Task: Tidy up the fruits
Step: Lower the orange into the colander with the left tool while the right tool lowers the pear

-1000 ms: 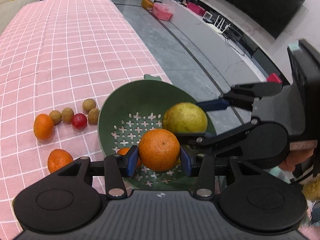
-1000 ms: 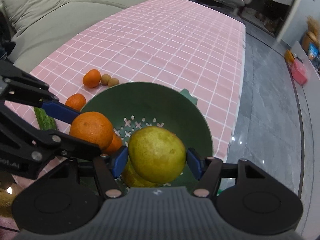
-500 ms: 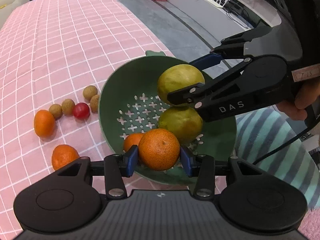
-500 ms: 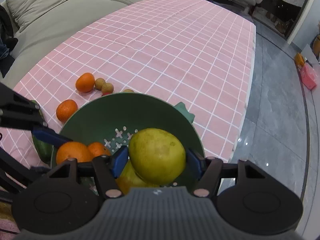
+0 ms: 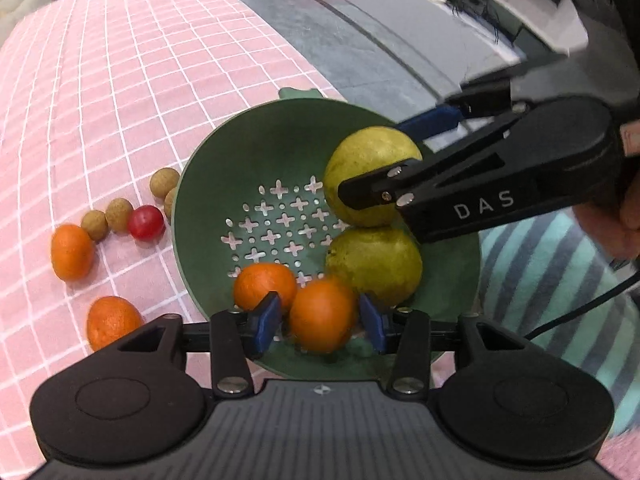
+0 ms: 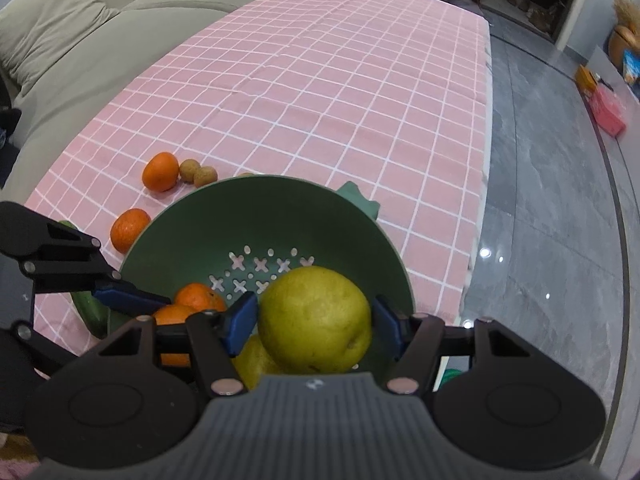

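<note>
A green colander (image 5: 208,200) stands near the table's edge on the pink checked cloth. One orange (image 5: 264,286) and one yellow-green pear (image 5: 374,264) lie in it. My left gripper (image 5: 320,322) is low at the colander's near rim. Its jaws are opening, with a second orange (image 5: 322,316) between them and a small gap beside the left pad. My right gripper (image 6: 314,326) is shut on another pear (image 6: 316,320), held just above the pear in the colander. The left gripper's fingers (image 6: 128,298) reach in from the left in the right wrist view.
Left of the colander lie two oranges (image 5: 72,252) (image 5: 112,320), several small brown longans (image 5: 164,182) and a red cherry tomato (image 5: 146,222). A cucumber (image 6: 90,312) lies by the near rim. The table edge and grey floor (image 6: 540,200) run close on the right; a sofa (image 6: 80,40) is behind.
My left gripper sank with the orange into the colander and its pads spread off it. My right gripper, still holding the pear, came lower over the other pear.
</note>
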`<state>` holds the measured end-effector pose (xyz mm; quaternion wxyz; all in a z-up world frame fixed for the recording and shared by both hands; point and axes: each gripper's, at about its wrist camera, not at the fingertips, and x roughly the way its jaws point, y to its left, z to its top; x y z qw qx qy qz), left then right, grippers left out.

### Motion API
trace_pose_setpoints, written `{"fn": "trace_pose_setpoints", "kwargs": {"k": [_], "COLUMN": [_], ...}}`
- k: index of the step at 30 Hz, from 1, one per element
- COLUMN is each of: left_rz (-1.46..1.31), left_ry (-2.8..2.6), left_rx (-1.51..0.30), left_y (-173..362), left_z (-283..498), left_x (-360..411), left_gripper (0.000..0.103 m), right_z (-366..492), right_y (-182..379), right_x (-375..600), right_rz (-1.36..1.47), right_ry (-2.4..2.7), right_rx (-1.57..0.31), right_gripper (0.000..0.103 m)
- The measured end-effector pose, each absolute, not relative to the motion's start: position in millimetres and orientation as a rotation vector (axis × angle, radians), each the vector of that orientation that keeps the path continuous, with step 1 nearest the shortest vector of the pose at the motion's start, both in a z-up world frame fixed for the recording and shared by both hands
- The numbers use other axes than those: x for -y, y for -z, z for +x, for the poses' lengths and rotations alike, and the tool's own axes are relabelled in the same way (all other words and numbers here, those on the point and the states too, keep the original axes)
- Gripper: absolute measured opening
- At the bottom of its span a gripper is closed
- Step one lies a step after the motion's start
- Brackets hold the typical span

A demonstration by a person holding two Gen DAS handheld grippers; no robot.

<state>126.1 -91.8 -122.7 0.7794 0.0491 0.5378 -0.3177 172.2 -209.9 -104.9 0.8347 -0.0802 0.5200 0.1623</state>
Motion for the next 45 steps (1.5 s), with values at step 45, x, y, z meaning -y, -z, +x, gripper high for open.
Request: {"fn": "trace_pose_setpoints", "kwargs": {"k": [45], "left_rz": [-0.076], "left_ry": [0.575], "left_rx": [-1.048], "left_y": [64], "left_z": [129], "left_x": [31], "left_gripper": [0.063], "right_z": [178], "right_y": [92], "right_x": [193], "right_rz": [-0.103], "right_ry": [-0.244], "right_rx": [-1.017], "right_gripper": [0.063]}}
